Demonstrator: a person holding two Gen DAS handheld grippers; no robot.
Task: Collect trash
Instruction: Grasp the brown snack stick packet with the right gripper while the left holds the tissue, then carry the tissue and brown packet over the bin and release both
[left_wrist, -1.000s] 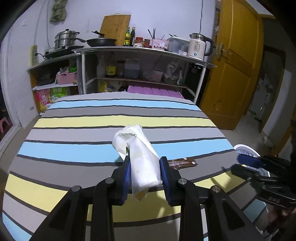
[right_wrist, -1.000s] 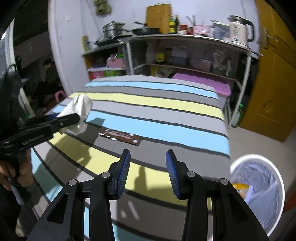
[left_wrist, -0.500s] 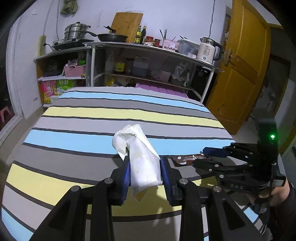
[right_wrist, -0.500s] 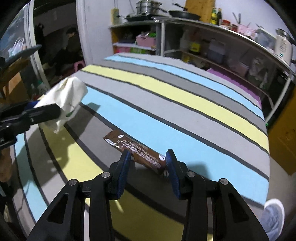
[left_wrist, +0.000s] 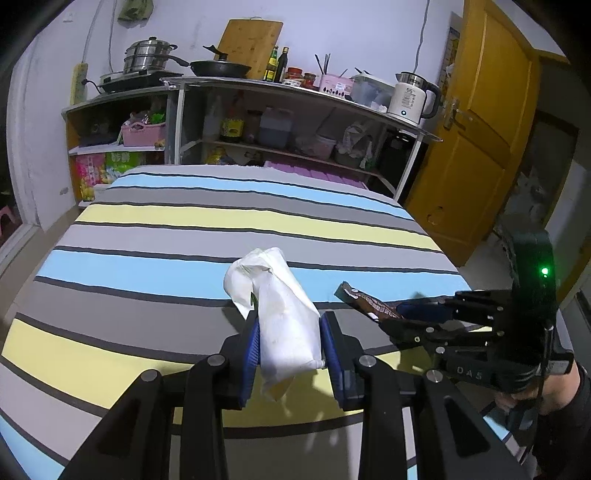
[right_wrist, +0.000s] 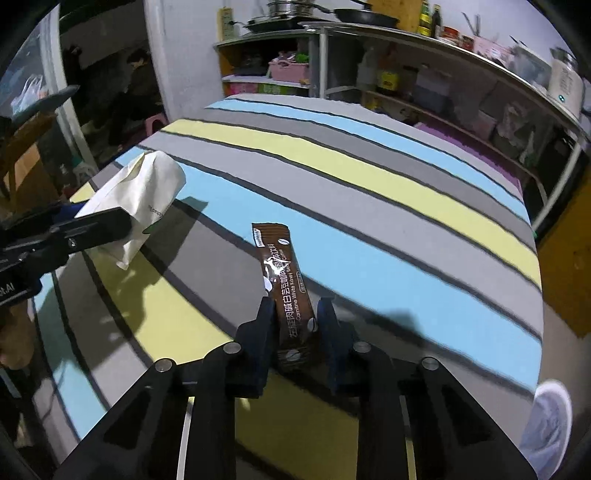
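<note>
My left gripper (left_wrist: 290, 328) is shut on a crumpled white paper bag (left_wrist: 280, 310) and holds it above the striped table (left_wrist: 184, 229). My right gripper (right_wrist: 293, 314) is shut on a brown coffee sachet (right_wrist: 282, 273), with the sachet's free end sticking out forward over the table. The sachet (left_wrist: 364, 301) and the right gripper (left_wrist: 399, 315) also show at the right of the left wrist view. The white bag (right_wrist: 144, 206) and the left gripper (right_wrist: 85, 225) show at the left of the right wrist view.
A white trash bin (right_wrist: 546, 421) stands on the floor off the table's right corner. Kitchen shelves (left_wrist: 288, 122) with pots, bottles and a kettle (left_wrist: 410, 98) run behind the table. A yellow door (left_wrist: 476, 122) is at the right.
My right gripper has moved in over the brown sachet, closed on it and lifted its end off the table. My left gripper still holds the white bag, nearly unmoved.
</note>
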